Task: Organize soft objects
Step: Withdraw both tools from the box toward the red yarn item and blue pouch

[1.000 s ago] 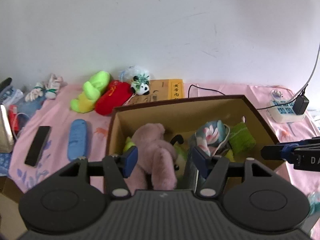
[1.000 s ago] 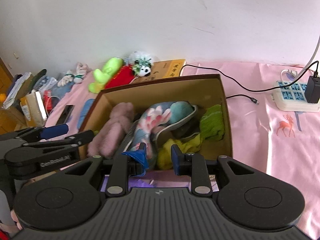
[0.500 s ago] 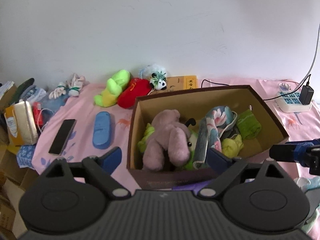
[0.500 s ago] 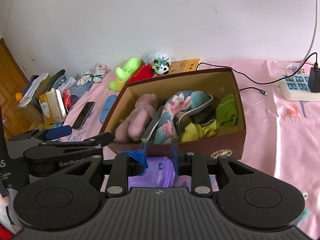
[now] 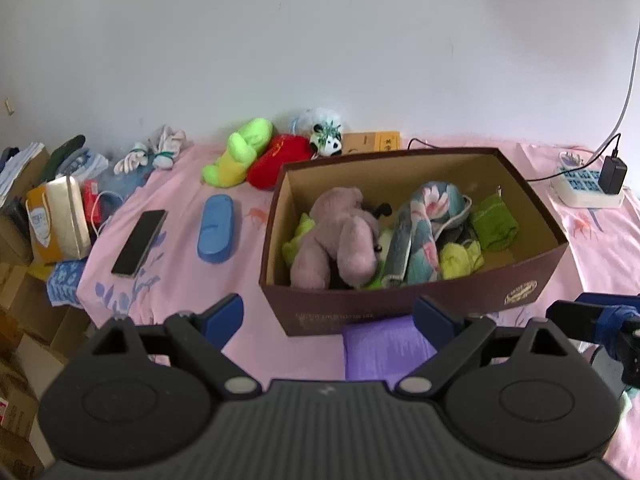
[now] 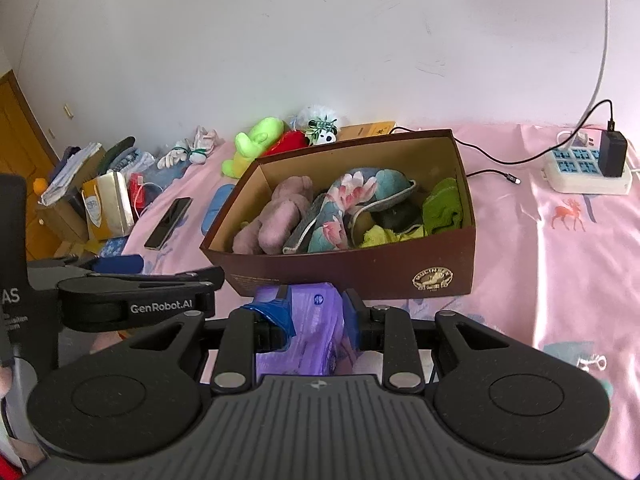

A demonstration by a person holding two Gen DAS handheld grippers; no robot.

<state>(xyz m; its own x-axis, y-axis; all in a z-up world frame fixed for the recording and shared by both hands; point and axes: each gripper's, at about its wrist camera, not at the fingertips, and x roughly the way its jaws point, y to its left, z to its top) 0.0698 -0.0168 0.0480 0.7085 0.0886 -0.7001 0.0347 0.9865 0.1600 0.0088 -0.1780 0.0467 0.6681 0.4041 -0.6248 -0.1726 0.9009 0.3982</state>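
A brown cardboard box [image 5: 412, 304] [image 6: 344, 268] on the pink bedsheet holds a mauve plush toy [image 5: 340, 236] [image 6: 280, 216], a floral cloth [image 5: 424, 220] [image 6: 344, 204], a green towel [image 5: 494, 226] and yellow-green cloths. My left gripper [image 5: 328, 316] is open and empty, held back in front of the box. My right gripper [image 6: 316, 312] stands partly open over a purple packet [image 6: 308, 332] [image 5: 384, 348] that lies in front of the box; it grips nothing. A green plush [image 5: 240, 152], a red plush [image 5: 276, 156] and a panda plush [image 5: 326, 140] lie behind the box.
A blue case [image 5: 216, 232] and a phone [image 5: 140, 240] lie left of the box. Clutter and cartons [image 5: 56, 216] stand at the far left edge. A power strip [image 5: 588, 188] with charger and cable is at the right. A white wall is behind.
Both grippers have pulled back and up from the box. The left gripper has opened wide and let go of the mauve plush, which now lies in the box.
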